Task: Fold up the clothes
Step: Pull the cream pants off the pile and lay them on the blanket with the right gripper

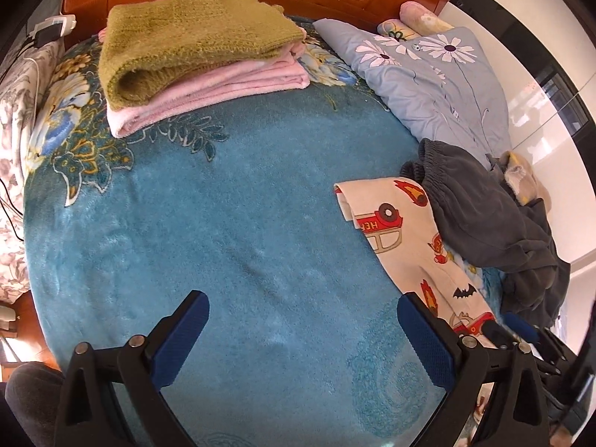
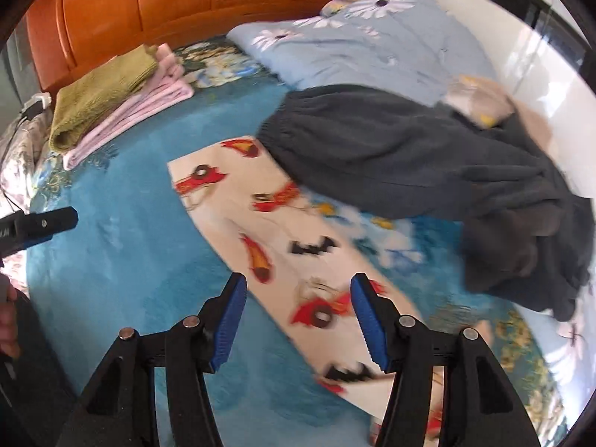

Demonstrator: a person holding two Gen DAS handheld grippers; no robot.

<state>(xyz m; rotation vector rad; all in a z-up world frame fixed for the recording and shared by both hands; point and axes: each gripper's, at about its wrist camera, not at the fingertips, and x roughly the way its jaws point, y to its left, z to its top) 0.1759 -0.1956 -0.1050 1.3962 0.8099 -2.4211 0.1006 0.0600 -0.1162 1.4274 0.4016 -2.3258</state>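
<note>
The left gripper [image 1: 303,329] hangs wide apart and empty over the teal blanket [image 1: 231,205]. The right gripper [image 2: 298,316], jaws parted and holding nothing, hovers over the cream printed garment [image 2: 260,201], whose fire truck reads "HE"; dark grey pants [image 2: 391,156] overlap its far end.

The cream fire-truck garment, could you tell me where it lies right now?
The cream fire-truck garment lies flat on the teal blanket, right of centre in both views, its far end tucked under the dark grey pants, directly ahead of the open right gripper.
</note>
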